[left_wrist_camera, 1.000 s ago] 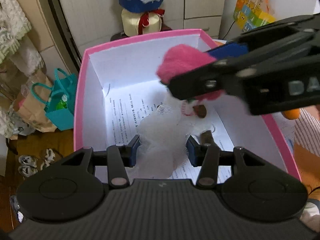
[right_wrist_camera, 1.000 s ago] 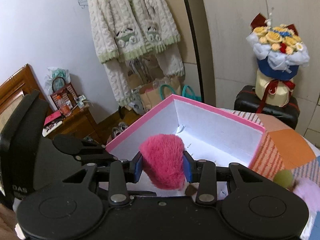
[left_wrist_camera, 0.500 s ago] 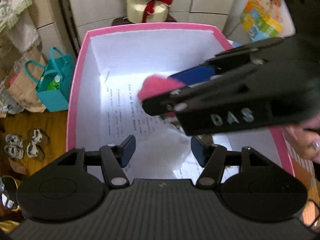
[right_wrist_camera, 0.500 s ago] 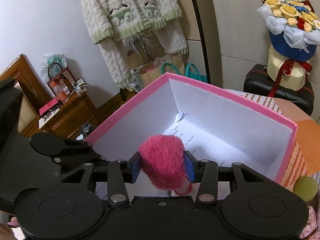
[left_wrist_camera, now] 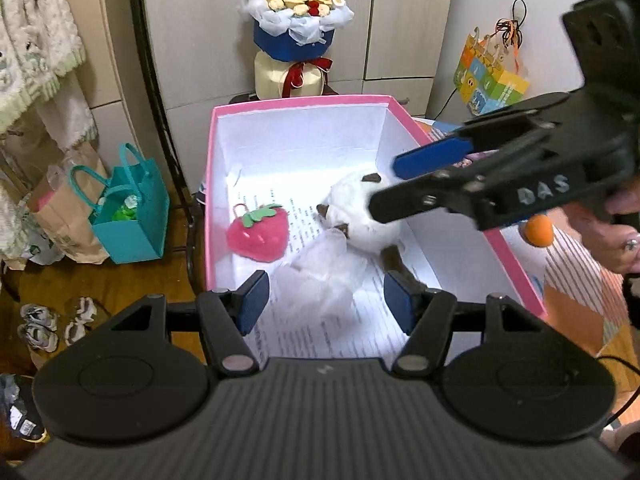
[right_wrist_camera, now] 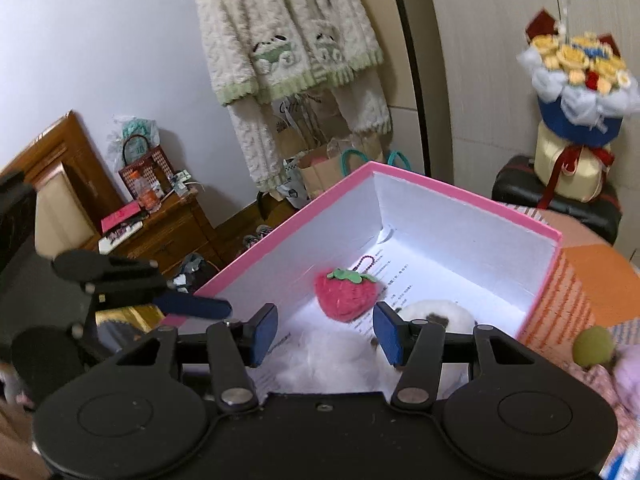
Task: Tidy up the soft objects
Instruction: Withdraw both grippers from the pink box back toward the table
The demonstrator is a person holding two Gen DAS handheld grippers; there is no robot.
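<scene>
A pink box (left_wrist_camera: 294, 101) with white inside walls holds a pink plush strawberry (left_wrist_camera: 260, 232), a white round plush with brown patches (left_wrist_camera: 360, 208) and a wad of white fluff (left_wrist_camera: 320, 280). The strawberry (right_wrist_camera: 346, 294), the white plush (right_wrist_camera: 434, 312) and the box (right_wrist_camera: 460, 194) also show in the right wrist view. My left gripper (left_wrist_camera: 326, 304) is open and empty over the box's near end. My right gripper (right_wrist_camera: 325, 334) is open and empty above the box; in the left wrist view it (left_wrist_camera: 404, 184) hangs over the white plush.
A flower bouquet (left_wrist_camera: 296, 12) stands behind the box. Teal and paper bags (left_wrist_camera: 128, 216) and shoes (left_wrist_camera: 52, 320) lie on the floor at the left. A green ball (right_wrist_camera: 594, 346) and an orange ball (left_wrist_camera: 538, 230) lie on the patterned cloth (right_wrist_camera: 592, 264) right of the box.
My right gripper opened and let go of the pink strawberry, which now lies in the box. The left gripper opened wider and drew back from the white fluff.
</scene>
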